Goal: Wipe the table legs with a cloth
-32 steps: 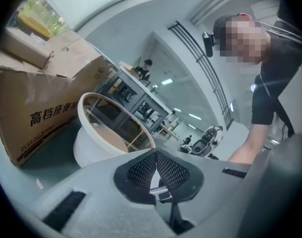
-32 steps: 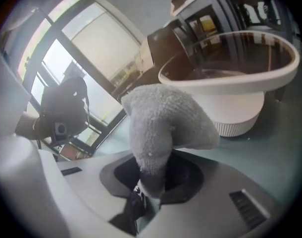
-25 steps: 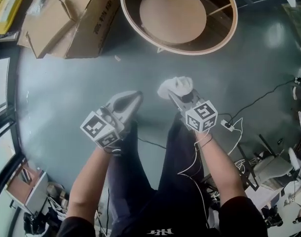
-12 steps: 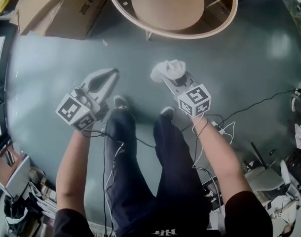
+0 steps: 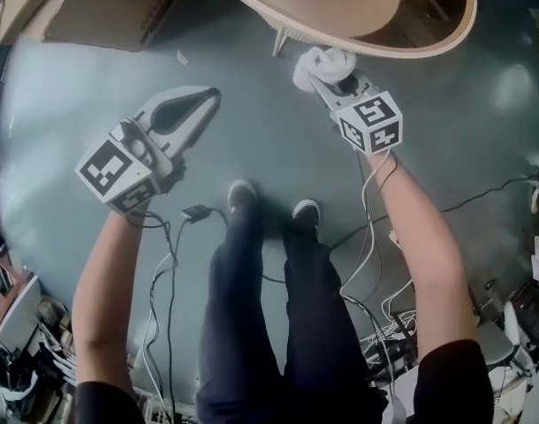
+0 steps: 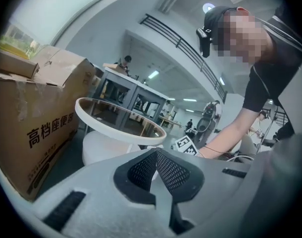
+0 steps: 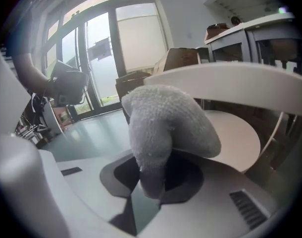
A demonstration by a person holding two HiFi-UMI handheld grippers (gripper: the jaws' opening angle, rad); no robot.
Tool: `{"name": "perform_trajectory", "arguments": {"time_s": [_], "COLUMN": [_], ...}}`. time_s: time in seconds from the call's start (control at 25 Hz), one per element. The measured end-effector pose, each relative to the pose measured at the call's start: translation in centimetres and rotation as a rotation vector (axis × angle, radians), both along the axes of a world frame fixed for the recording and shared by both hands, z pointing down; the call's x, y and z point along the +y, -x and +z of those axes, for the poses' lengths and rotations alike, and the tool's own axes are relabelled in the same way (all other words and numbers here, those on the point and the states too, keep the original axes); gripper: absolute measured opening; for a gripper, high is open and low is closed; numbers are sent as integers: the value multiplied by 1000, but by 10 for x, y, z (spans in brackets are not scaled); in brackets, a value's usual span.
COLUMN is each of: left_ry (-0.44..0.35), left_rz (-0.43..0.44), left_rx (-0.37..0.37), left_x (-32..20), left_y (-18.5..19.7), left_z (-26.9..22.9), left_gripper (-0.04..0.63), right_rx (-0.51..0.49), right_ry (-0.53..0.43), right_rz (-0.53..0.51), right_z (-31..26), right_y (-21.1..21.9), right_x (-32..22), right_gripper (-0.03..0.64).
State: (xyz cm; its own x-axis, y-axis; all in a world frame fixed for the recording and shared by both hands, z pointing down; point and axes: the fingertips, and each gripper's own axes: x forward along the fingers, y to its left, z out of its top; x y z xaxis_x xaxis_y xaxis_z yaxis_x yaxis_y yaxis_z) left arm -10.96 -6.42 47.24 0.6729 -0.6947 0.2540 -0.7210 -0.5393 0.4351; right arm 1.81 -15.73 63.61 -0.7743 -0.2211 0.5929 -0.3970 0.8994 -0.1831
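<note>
The round table with a pale wooden rim (image 5: 446, 42) and a lower shelf fills the top of the head view. One white table leg (image 5: 278, 41) shows under the rim. My right gripper (image 5: 327, 76) is shut on a grey-white cloth (image 5: 321, 60), held just right of that leg at the rim's edge. In the right gripper view the cloth (image 7: 161, 128) bulges out of the gripper (image 7: 151, 182), with the table rim (image 7: 230, 81) right behind it. My left gripper (image 5: 212, 97) hovers over the floor to the left, shut and holding nothing; its mesh pads (image 6: 171, 170) meet.
Cardboard boxes (image 5: 102, 3) lie on the floor at the top left, beside the table; one box (image 6: 37, 128) looms in the left gripper view. Cables and a plug (image 5: 199, 212) trail near the person's shoes (image 5: 243, 193). More wires and clutter (image 5: 517, 325) sit at the lower right.
Both grippers have moved forward toward the table. The right one has carried the cloth up to the rim beside the leg, and the person has stepped closer.
</note>
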Motion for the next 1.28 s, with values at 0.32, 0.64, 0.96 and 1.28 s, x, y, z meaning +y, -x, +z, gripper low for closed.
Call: {"name": "perform_trajectory", "arguments": {"time_s": [0.32,0.64,0.96,1.28], "left_ry": [-61,-115,-186,-190], "left_rz": [1,49,101,79], "left_rx": [-55,-165,-230,-223], "left_x": [-16,-36,-42,-50], "left_y": [18,42,42,56], "left_z": [30,100,97,139], "left_gripper": [5,5,5,5], "right_rx": [30,-163,-126,-103], "right_ry": [-229,-473,-671,-646], "right_rz": [-40,-197,-390,-372], "right_z": [-2,1,8,89], "right_y": [33,75,61,71], "right_x": [-47,-53,-38,-42], "right_gripper": [80,80,80,80]}}
